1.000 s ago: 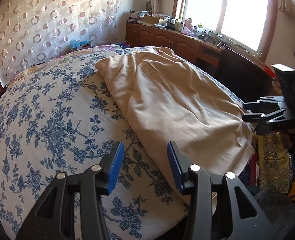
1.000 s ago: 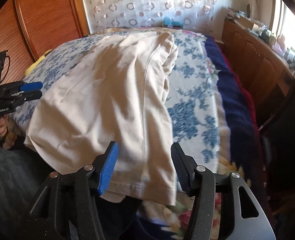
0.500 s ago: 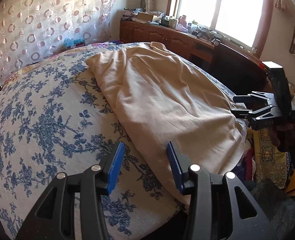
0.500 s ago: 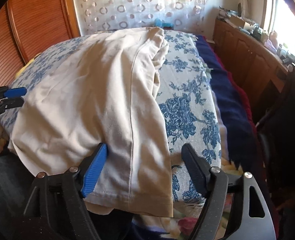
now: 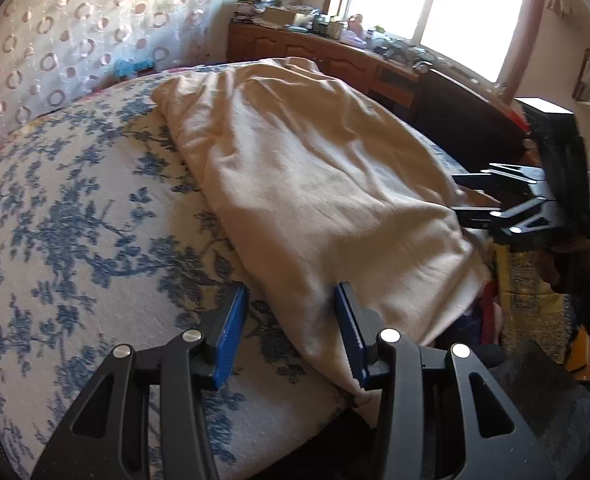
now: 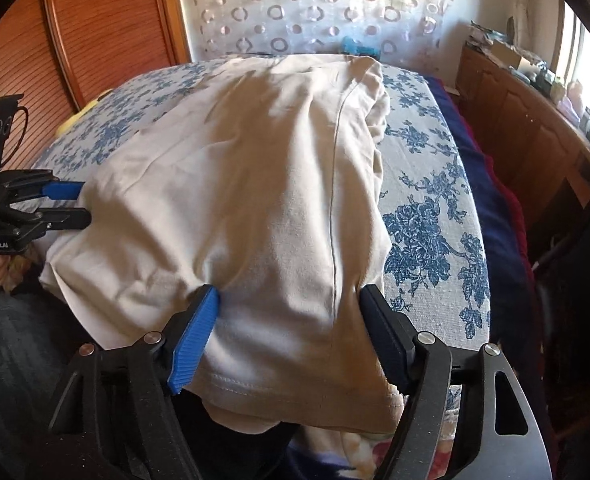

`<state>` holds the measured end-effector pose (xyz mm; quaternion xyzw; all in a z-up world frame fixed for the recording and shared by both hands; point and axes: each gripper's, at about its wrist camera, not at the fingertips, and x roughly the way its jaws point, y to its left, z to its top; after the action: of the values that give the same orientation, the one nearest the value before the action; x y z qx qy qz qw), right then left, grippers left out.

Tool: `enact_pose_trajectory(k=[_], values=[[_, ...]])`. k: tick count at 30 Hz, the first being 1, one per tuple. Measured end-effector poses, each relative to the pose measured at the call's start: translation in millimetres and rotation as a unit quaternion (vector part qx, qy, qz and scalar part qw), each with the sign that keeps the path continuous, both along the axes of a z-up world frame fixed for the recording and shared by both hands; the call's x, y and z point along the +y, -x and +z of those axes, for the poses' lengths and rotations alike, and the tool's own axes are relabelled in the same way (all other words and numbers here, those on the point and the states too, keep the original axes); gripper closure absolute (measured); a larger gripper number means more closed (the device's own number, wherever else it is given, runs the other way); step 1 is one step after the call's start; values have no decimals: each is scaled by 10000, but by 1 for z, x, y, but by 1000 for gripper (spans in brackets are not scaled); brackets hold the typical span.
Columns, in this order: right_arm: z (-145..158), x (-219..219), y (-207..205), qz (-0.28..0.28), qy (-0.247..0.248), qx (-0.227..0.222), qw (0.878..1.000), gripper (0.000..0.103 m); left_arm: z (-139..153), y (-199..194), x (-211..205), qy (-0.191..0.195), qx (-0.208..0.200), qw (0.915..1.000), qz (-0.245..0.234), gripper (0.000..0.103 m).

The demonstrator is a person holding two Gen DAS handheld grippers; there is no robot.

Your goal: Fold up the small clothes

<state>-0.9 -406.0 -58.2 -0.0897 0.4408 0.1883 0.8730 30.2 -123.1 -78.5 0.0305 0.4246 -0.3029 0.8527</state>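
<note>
A cream garment (image 5: 315,184) lies spread lengthwise on the blue-flowered bed cover (image 5: 75,220), its near end hanging over the bed's edge. My left gripper (image 5: 291,320) stands half open at the garment's near left corner. The cloth's edge lies between the fingers and against the right pad (image 5: 349,332). In the right wrist view my right gripper (image 6: 291,320) straddles the hemmed right corner of the garment (image 6: 255,184). Its jaws are wide and closing, with cloth between them and no firm pinch showing. Each gripper shows in the other's view: the right gripper (image 5: 459,196) and the left gripper (image 6: 79,204).
A wooden cabinet (image 5: 335,60) cluttered with small items runs under the bright window. A dark chair (image 5: 467,120) stands by the bed's right side. A navy blanket (image 6: 491,208) edges the bed. A wooden wardrobe (image 6: 107,28) and a circle-patterned curtain (image 6: 315,12) are behind.
The right gripper's jaws spread wider and moved forward over the garment's hem. The left gripper shifted towards the garment, whose edge now sits between its fingers.
</note>
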Motion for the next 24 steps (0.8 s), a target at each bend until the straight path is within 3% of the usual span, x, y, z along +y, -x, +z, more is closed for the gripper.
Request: enact_pose_trajectory(k=[2, 3, 4, 5, 12, 19, 24], values=[[0, 0, 0, -18, -11, -5, 10000, 29, 0, 4, -4, 135, 91, 9995, -260, 79], [1, -1, 0, -32, -27, -7, 10000, 29, 1, 6, -5, 90, 23, 9996, -270, 84], [1, 0, -1, -48, -46, -1, 10000, 29, 3, 7, -5, 103, -16, 9995, -296, 99], [2, -1, -1, -64, -78, 6, 9999, 29, 6, 7, -5, 179, -23, 9993, -336, 101], [22, -4, -3, -125, -310, -240, 9992, 30, 60, -8, -2, 856, -327, 9951, -372, 102], [66, 8, 2, 69, -723, -737, 9946, 29, 102, -46, -18, 845, -681, 9936, -327, 102], [62, 26, 3, 356, -724, -681, 9944, 29, 100, -68, -29, 563, -748, 9955, -175, 102]])
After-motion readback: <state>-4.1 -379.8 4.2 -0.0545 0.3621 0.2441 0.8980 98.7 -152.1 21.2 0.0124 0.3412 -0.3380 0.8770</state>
